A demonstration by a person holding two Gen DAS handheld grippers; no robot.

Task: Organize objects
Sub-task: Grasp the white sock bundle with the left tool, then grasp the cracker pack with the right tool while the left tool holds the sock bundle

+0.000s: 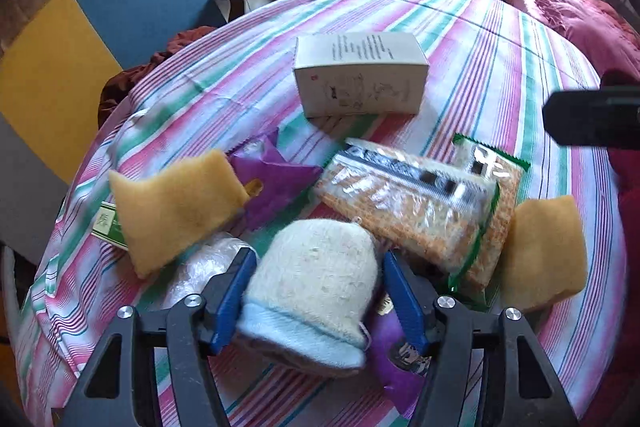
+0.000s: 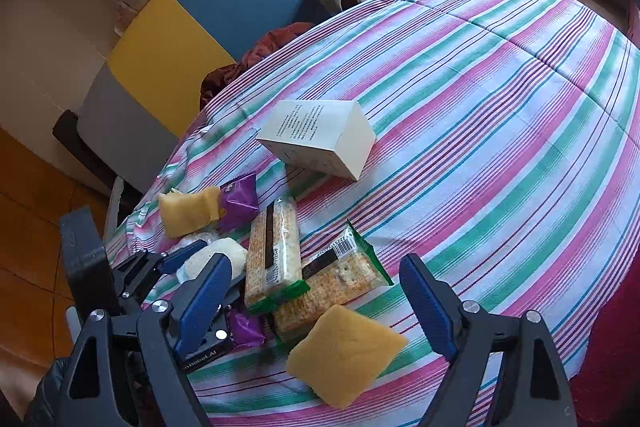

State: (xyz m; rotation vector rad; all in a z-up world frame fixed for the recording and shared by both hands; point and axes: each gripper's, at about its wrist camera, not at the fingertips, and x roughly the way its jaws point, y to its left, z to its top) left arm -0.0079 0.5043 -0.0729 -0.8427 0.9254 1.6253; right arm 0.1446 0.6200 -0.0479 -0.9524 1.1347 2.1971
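On the striped bed (image 1: 460, 39), the left gripper (image 1: 320, 291) straddles a fluffy cream mitt (image 1: 316, 279), jaws at its sides, contact unclear. Right of it lie cracker packets (image 1: 416, 211) and a yellow sponge (image 2: 344, 355), under the right gripper (image 2: 316, 299), jaws open and empty.

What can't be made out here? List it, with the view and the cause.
- Left hand-held gripper: whether its pads press the fluffy mitt; left wrist view, motion blur.
- Purple packet: its print; left wrist view, under the mitt and a finger.
- White box: its text; both views, too small.
- Green-labelled item: left wrist view, mostly under a yellow sponge.
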